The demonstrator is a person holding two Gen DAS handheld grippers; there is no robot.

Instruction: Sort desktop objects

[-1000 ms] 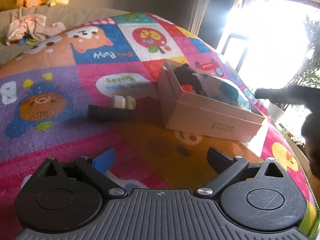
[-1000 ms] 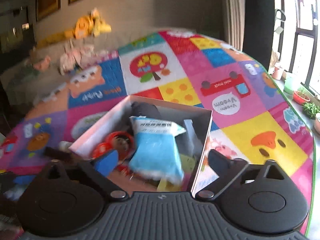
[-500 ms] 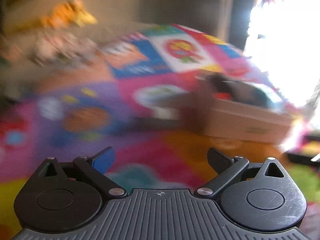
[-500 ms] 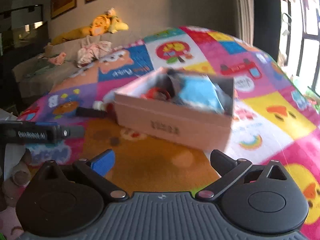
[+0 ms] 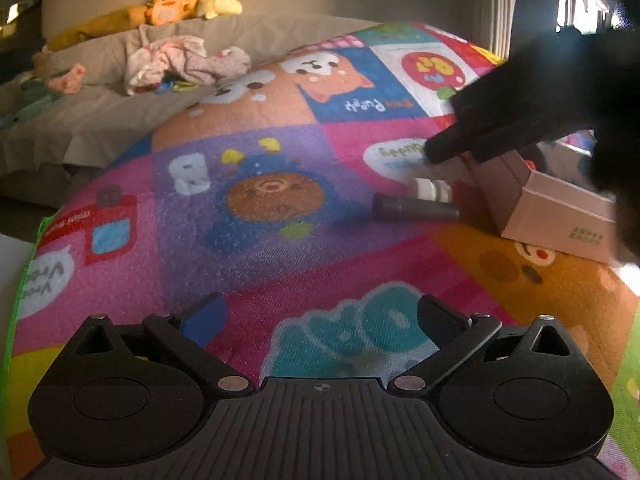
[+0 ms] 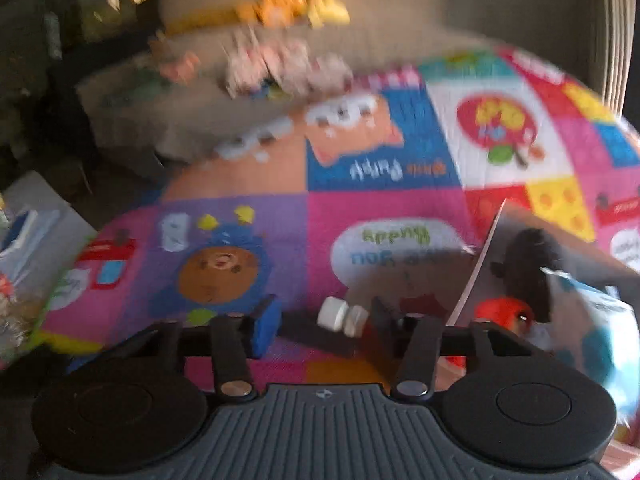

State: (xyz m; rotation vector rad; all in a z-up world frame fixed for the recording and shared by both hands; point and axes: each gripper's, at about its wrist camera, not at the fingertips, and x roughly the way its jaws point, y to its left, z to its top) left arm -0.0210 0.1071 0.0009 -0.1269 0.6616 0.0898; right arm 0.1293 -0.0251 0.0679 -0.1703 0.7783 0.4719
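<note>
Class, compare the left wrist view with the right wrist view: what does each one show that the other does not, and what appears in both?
Only the left wrist view shows the right gripper from outside, dark above the mat, and the box's printed outer side. Only the right wrist view shows inside the box: a red toy, a black object and a blue packet. Both show the small white bottle beside the dark tube, the play mat and the plush toys.
</note>
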